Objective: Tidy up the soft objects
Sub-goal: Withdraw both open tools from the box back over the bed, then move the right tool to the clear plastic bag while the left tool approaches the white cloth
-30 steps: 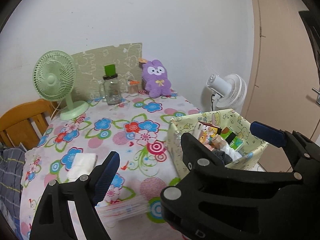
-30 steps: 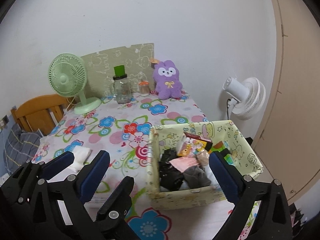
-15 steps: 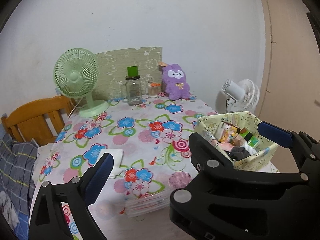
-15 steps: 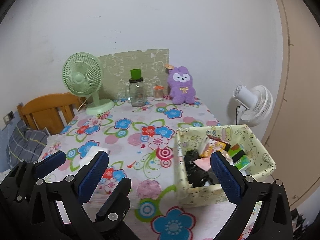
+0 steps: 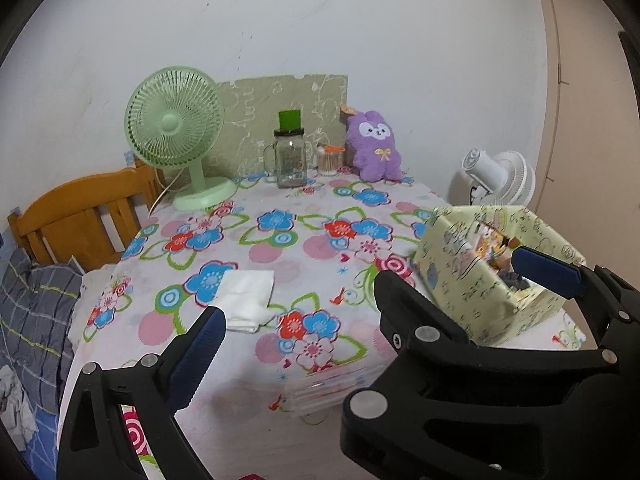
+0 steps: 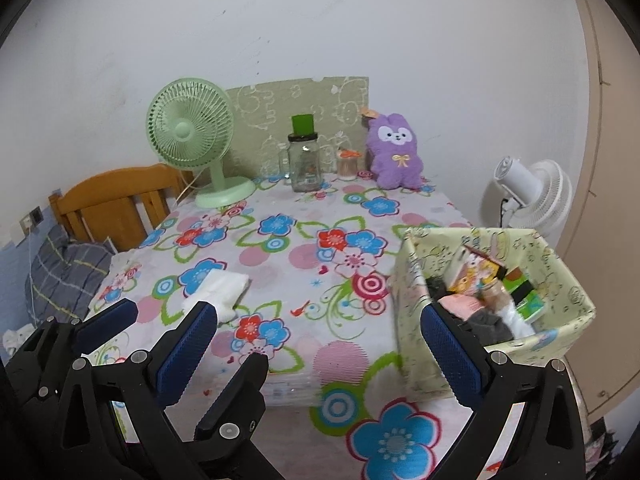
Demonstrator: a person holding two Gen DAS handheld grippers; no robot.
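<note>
Both views have pulled back from the flowered bench (image 6: 280, 264) since a second ago. Left hand-held gripper (image 5: 368, 292) spread wide, empty; right hand-held gripper (image 6: 316, 340) likewise. One folded white cloth (image 5: 246, 294) lies mid-bench; one yellow patterned fabric box (image 6: 560, 284) right; two fans.

green fan (image 5: 176, 120) | glass jar (image 5: 289, 158) | wooden chair (image 5: 76, 220) | white fan (image 5: 500, 178)
</note>
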